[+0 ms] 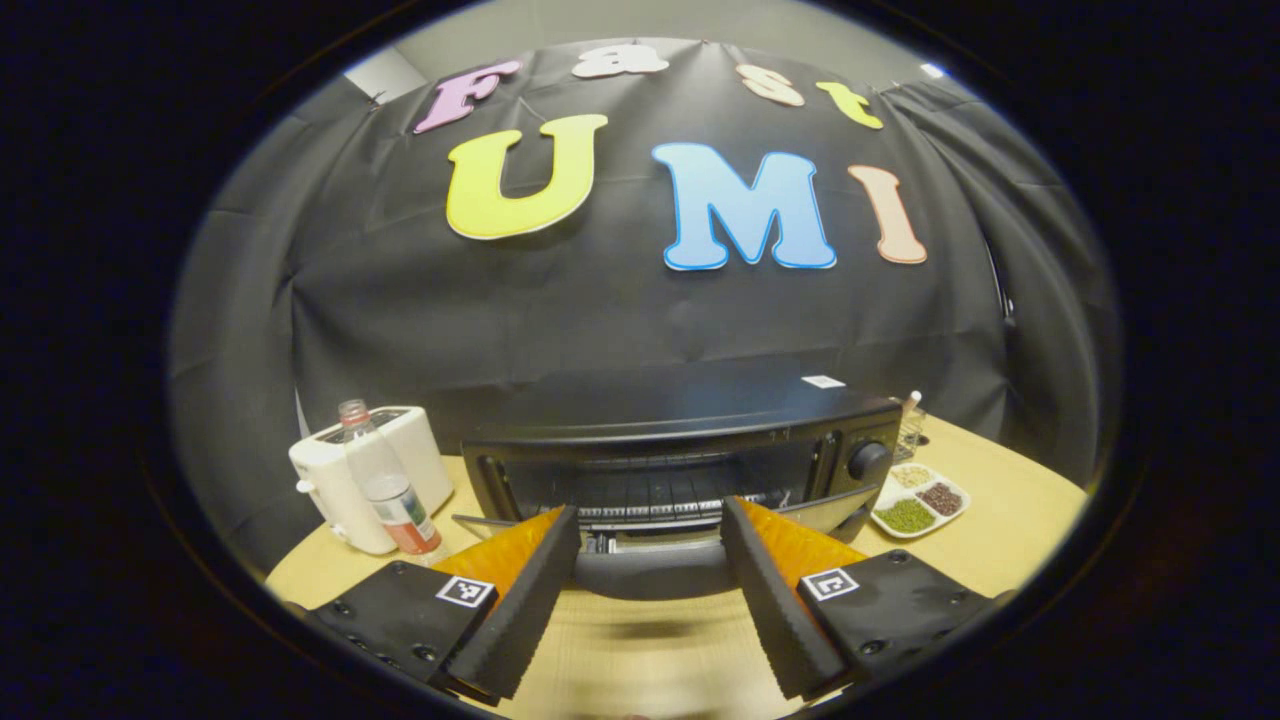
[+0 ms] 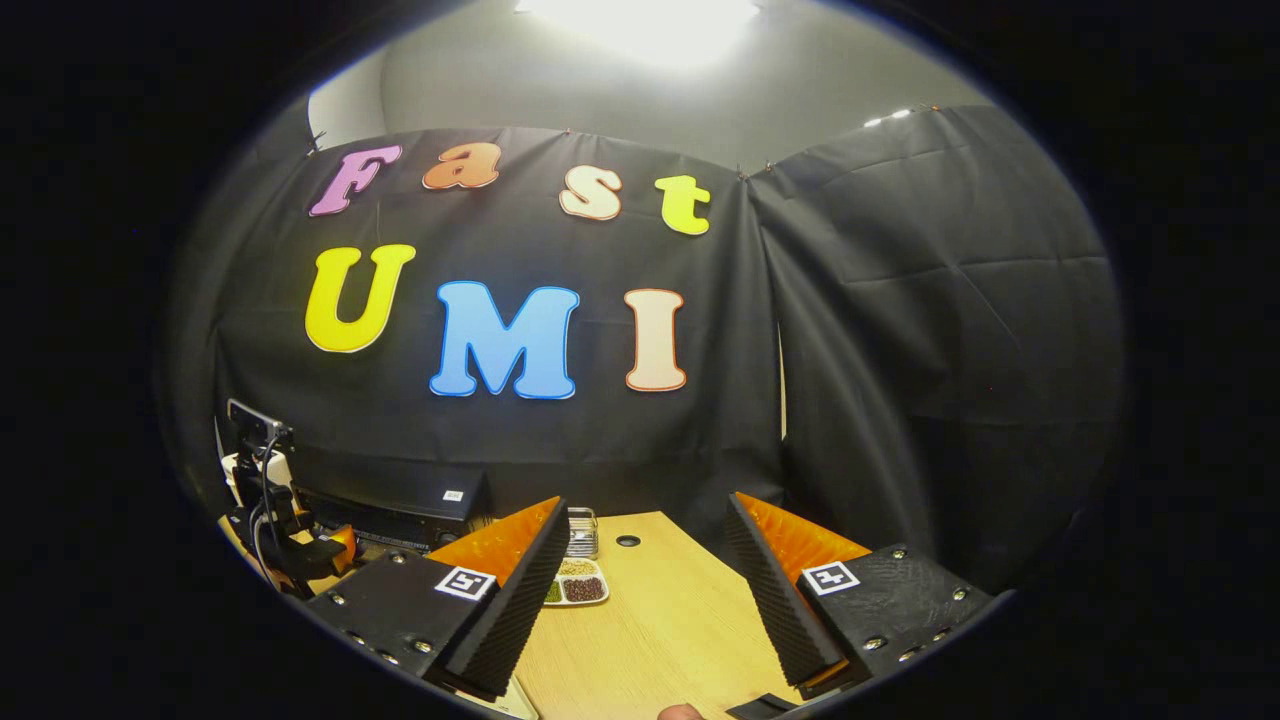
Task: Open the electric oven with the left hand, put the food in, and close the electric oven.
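The black electric oven (image 1: pixel 690 410) stands mid-table, its door (image 1: pixel 650 535) tipped partway down so the wire rack inside shows. The door's dark handle (image 1: pixel 650 578) lies between the fingers of my left gripper (image 1: pixel 650 508), which is open and does not press on it. The food is a white divided plate (image 1: pixel 920 500) of green, brown and pale grains, just right of the oven. My right gripper (image 2: pixel 648 505) is open and holds nothing above the wooden table (image 2: pixel 660 620). In the right gripper view, the oven (image 2: pixel 400 505) and the plate (image 2: pixel 573 583) lie to the left.
A white toaster (image 1: pixel 335 490) and a plastic bottle (image 1: pixel 385 485) stand left of the oven. Behind the plate is a small metal rack (image 2: pixel 582 530), and beside it a round hole (image 2: pixel 628 541) in the table. Black cloth walls close in behind.
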{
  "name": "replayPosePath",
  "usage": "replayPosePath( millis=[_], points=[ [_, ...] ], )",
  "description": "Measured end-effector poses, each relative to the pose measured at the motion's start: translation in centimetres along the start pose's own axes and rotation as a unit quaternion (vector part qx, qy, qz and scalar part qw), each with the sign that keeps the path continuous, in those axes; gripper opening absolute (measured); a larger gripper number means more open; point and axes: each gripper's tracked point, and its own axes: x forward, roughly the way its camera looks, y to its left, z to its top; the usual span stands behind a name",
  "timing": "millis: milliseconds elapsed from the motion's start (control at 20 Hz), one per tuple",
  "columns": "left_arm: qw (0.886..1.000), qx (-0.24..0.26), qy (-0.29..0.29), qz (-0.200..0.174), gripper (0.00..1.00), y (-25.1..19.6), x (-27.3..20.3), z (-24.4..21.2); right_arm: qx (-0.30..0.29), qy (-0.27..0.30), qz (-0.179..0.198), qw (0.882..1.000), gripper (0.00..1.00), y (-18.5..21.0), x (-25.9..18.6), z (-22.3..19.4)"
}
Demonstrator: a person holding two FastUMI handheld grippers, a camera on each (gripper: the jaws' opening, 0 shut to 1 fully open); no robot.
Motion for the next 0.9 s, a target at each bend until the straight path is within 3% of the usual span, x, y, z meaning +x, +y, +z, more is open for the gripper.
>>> replayPosePath(
  millis=[150, 200, 350, 400, 850, 900],
  points=[
    [1.0, 0.002, 0.004, 0.004, 0.96, -0.2, -1.1, -1.3, -0.002, 0.005, 0.009, 1.0, 0.96, -0.1, -0.2, -0.3],
    [1.0, 0.003, 0.008, 0.005, 1.0, -0.2, -1.4, -1.6, -0.003, 0.006, 0.011, 1.0, 0.96, -0.1, -0.2, -0.4],
    [1.0, 0.0, 0.018, 0.009, 0.96, -0.3, -2.3, -2.9, -0.006, 0.011, 0.019, 1.0, 0.96, -0.2, -0.6, -0.6],
    [1.0, 0.0, 0.022, 0.01, 1.0, -0.5, -2.7, -3.4, -0.007, 0.013, 0.021, 1.0, 0.96, -0.2, -0.7, -0.7],
    [0.998, 0.007, 0.062, 0.015, 1.0, -1.2, -4.5, -8.3, -0.007, 0.029, 0.038, 0.999, 0.96, -1.0, -1.8, -1.7],
    [0.997, 0.006, 0.069, 0.016, 0.96, -1.3, -4.7, -9.0, -0.007, 0.031, 0.04, 0.999, 0.96, -1.0, -1.9, -1.7]
  ],
)
